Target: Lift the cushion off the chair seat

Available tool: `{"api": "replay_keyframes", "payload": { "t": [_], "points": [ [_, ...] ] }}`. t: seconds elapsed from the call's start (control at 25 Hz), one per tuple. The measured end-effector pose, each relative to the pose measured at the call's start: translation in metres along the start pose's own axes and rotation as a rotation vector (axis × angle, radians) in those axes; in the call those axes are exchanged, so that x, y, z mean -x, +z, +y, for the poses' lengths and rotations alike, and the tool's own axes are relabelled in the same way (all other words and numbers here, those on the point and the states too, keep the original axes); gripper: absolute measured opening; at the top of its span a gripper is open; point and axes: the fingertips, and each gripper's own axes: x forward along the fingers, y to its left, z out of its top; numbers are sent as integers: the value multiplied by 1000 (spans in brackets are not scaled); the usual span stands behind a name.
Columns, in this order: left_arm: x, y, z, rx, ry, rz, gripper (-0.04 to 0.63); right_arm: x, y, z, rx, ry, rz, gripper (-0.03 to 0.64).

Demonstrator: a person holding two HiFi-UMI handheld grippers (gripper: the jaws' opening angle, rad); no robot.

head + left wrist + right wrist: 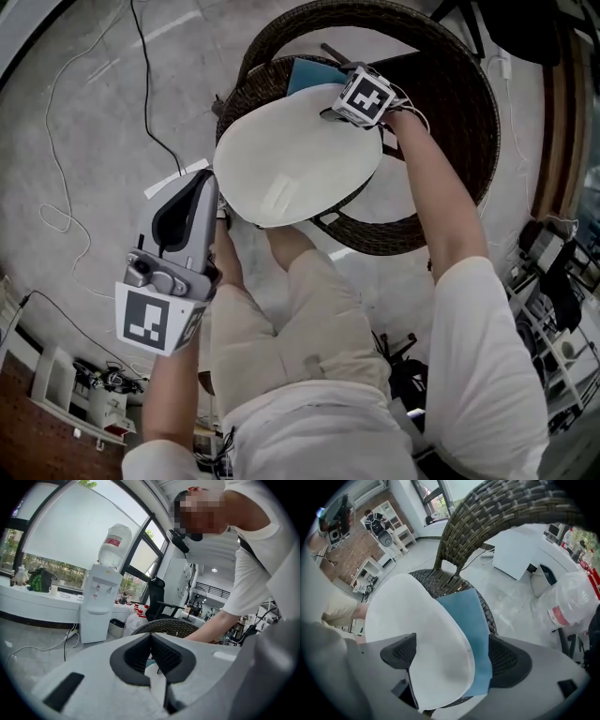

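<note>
A white oval cushion (291, 155) lies on the seat of a dark wicker chair (450, 103), with a blue pad (309, 73) showing under its far edge. My right gripper (342, 112) points steeply down at that far edge. In the right gripper view it (452, 656) is open, with the cushion (417, 634) and the blue pad (471, 620) between its jaws. My left gripper (214, 183) sits at the cushion's near-left edge. In the left gripper view its (151, 637) tips meet, and a sliver of white shows behind them. Whether it touches the cushion is unclear.
The wicker backrest (497, 513) arches over the far side of the seat. The person's legs (291, 300) stand right against the chair's front. Cables (56, 187) trail over the floor on the left. A water dispenser (101, 597) and an office chair (157, 597) stand beyond.
</note>
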Motion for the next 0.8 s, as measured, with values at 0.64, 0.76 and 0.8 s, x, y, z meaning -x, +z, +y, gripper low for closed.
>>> {"api": "replay_keyframes", "payload": {
  "t": [0.64, 0.76, 0.8],
  "points": [
    [-13, -13, 3, 41, 28, -8, 17, -12, 0, 1, 77, -33, 41, 380],
    [-17, -14, 5, 36, 23, -7, 17, -14, 0, 5, 88, -44, 30, 344],
    [-19, -13, 5, 35, 22, -12, 17, -14, 0, 7, 85, -45, 25, 327]
  ]
}}
